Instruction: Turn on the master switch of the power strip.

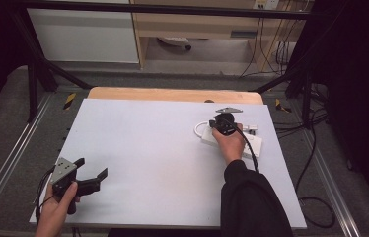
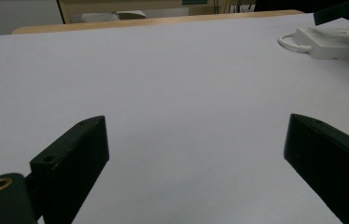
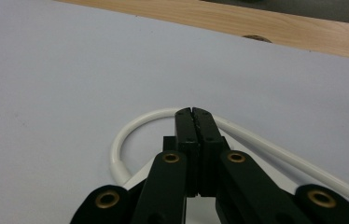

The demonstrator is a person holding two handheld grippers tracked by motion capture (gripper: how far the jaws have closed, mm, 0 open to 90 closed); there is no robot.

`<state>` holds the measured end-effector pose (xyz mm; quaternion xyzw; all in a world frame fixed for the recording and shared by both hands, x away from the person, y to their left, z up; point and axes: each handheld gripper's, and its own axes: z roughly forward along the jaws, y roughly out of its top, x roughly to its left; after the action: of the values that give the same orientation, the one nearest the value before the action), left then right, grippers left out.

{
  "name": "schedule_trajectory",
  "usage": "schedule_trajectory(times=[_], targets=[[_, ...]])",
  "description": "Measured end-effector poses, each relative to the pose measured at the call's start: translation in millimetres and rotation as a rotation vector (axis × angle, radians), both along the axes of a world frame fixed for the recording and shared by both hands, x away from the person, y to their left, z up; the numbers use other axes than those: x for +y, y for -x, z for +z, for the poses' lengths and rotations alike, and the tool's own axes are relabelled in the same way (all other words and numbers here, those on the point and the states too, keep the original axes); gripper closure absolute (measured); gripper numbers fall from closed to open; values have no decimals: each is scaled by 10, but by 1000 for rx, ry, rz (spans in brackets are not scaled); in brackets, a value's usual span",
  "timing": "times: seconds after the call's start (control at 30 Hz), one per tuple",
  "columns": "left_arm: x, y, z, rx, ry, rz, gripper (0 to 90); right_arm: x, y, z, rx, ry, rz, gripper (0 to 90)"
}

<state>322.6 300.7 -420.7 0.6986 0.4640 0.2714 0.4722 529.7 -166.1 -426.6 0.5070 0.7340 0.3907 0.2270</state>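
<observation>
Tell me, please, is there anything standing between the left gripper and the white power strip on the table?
Nothing visible does. The left gripper hovers open near the table's front left corner, and only bare white table surface lies between it and the white power strip. The right gripper, shut, is already at the strip's white cable.

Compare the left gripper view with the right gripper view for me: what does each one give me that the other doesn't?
Left gripper view alone: the left gripper with its jaws spread wide over bare table, and the white power strip far off at upper right. Right gripper view alone: the right gripper shut, its tips over the looped white cable; whether they pinch it I cannot tell. Both: the pale table sheet and the wooden edge beyond it.
</observation>
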Motion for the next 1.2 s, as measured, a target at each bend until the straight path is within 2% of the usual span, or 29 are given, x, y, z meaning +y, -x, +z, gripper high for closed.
schedule_trajectory(times=[0.2, 0.4, 0.57, 0.7, 0.77, 0.87, 0.9, 1.07, 1.2], targets=[[-1, 2, -1, 1, -3, 1, 67, -20, 13, 41, 0, -31, -8, 900], [7, 1, -1, 1, -5, 2, 67, -16, 14, 48, 3, -42, -6, 900], [5, -1, -3, 3, -8, 1, 67, -22, 20, 70, 8, -67, -11, 826], [10, 3, -3, 3, -6, 3, 67, -13, 21, 84, 21, -101, -10, 699], [12, 1, -4, 4, -5, 4, 67, -4, 25, 95, 19, -108, -14, 578], [13, 1, -4, 4, -5, 4, 67, -2, 21, 108, 45, -135, -23, 385], [13, 2, -4, 4, -5, 4, 67, -8, 19, 112, 49, -138, -26, 346], [11, -2, -7, 8, -2, 6, 65, -30, 27, 130, 74, -139, -31, 226], [13, -3, -7, 11, -5, 8, 64, -46, 43, 167, 62, -139, -36, 117]])
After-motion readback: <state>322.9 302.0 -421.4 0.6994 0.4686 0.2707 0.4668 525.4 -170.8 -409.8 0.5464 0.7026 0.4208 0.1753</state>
